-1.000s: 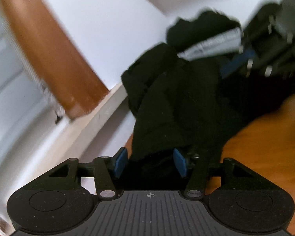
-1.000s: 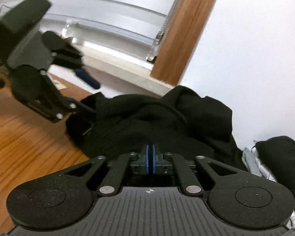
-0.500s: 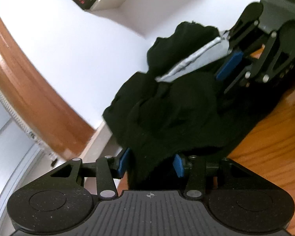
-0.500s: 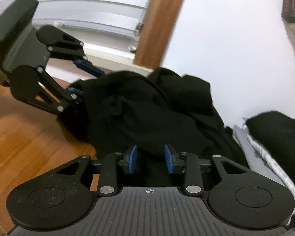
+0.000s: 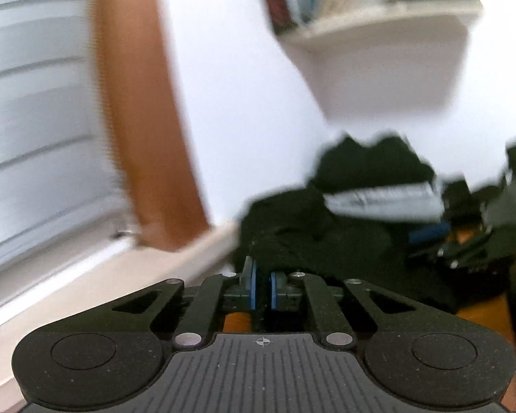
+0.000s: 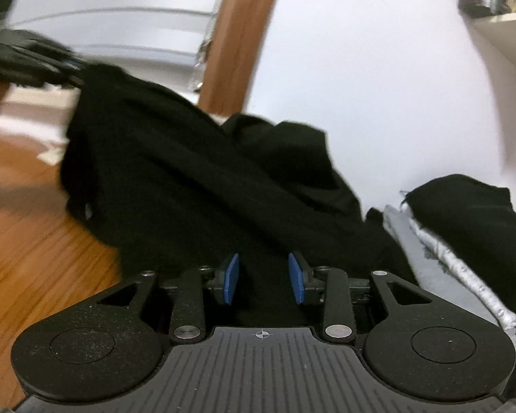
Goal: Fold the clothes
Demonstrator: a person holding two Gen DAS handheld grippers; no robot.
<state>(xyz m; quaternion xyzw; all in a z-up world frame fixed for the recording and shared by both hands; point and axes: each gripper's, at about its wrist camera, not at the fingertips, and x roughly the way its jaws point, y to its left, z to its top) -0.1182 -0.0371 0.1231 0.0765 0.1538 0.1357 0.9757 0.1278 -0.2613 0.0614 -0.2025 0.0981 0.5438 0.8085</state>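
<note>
Nearest the right wrist camera, the right claw (image 6: 264,278) stands open, its blue pads apart with the black garment (image 6: 203,186) lying between and beyond them, not pinched. In the left wrist view the left claw (image 5: 261,287) has its pads nearly together; dark cloth sits at the gap, but blur keeps me from telling whether it is gripped. The garment lies crumpled on the wooden bench (image 6: 34,241), so no fold looks finished. Further right rests a pile of grey cloth (image 6: 447,254) under a black piece (image 6: 464,213), possibly already folded.
</note>
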